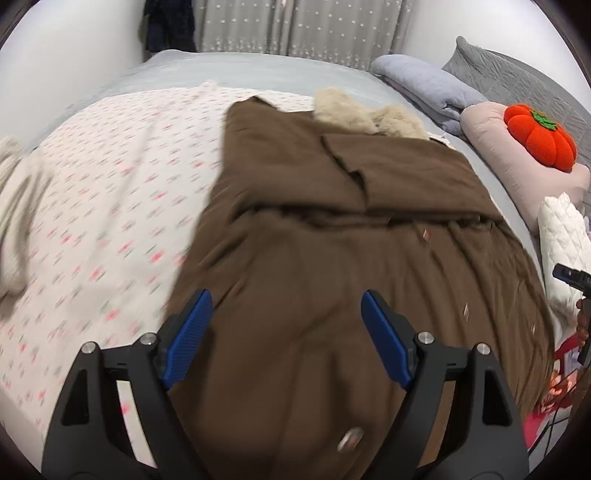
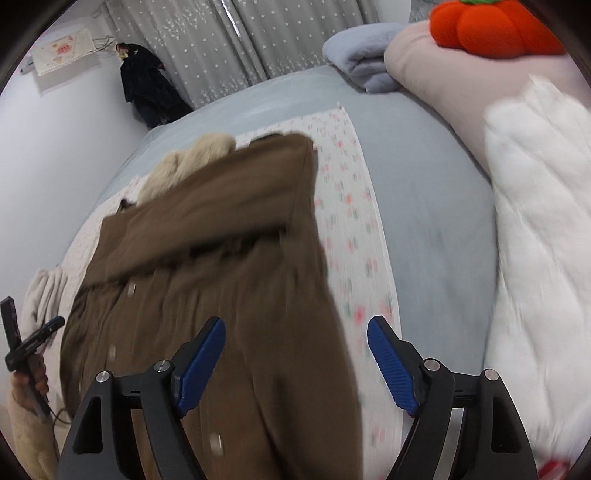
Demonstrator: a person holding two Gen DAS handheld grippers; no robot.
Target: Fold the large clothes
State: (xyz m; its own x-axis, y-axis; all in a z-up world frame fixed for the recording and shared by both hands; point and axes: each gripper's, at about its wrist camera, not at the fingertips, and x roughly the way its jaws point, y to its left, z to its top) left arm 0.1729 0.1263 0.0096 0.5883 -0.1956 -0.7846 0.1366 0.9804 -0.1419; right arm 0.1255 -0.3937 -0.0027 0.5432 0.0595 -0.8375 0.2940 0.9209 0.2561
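Brown coat lies spread on floral sheet, fur collar at far end. Left gripper released, above coat's near hem. Right gripper released over coat's right edge; bare sheet right, white quilted jacket beyond.

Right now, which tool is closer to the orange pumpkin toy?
Right, probably. The right tool hangs over the brown coat's edge on the side toward the pumpkin toy. The left tool is over the coat's far side.
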